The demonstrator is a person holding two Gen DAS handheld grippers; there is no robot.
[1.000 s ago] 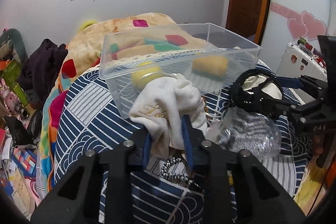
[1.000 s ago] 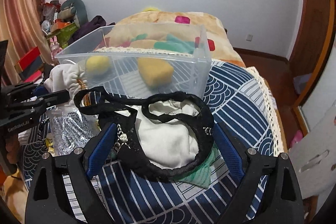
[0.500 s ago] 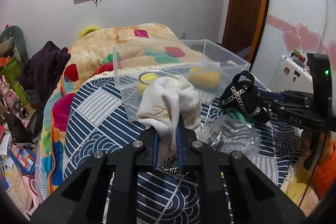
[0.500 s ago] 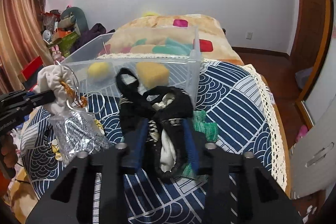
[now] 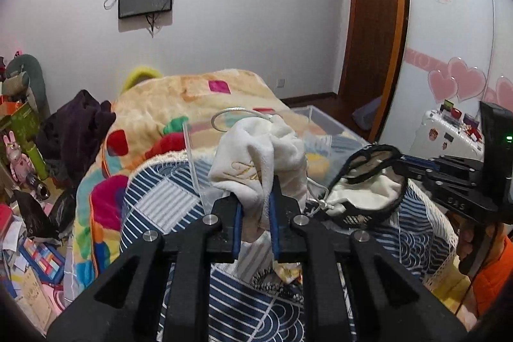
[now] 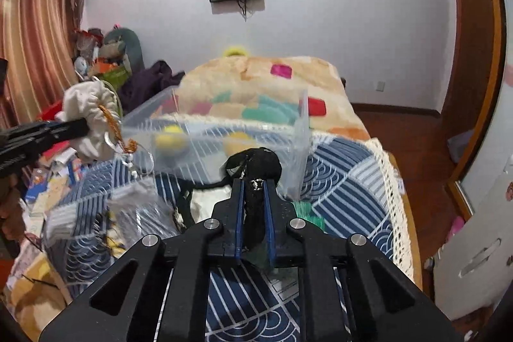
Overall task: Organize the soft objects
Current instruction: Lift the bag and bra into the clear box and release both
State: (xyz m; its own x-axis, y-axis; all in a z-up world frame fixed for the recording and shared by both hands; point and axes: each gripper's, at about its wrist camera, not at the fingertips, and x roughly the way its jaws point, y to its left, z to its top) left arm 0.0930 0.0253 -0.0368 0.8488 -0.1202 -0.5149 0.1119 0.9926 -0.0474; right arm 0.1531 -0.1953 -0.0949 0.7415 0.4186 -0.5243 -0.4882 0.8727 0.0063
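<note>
My left gripper (image 5: 255,197) is shut on a cream drawstring pouch (image 5: 256,156) and holds it up above the bed, left of the clear plastic bin (image 6: 224,130). The pouch also shows in the right wrist view (image 6: 89,114). My right gripper (image 6: 254,197) is shut on a black-trimmed white pouch (image 6: 256,165), lifted just in front of the bin; it shows in the left wrist view (image 5: 368,181) too. Inside the bin lie a yellow soft ball (image 6: 170,141) and a yellow sponge (image 6: 237,140).
A crinkled clear plastic bag (image 6: 141,213) and a green cloth (image 6: 307,210) lie on the blue patterned bedspread (image 6: 346,175). A quilt (image 5: 179,104) is heaped behind the bin. Clutter fills the floor at left (image 5: 29,213). A white cabinet (image 5: 449,130) stands right.
Both grippers rose from the bed with their pouches. The right gripper closed from wide open onto the black-trimmed pouch and lifted it toward the bin.
</note>
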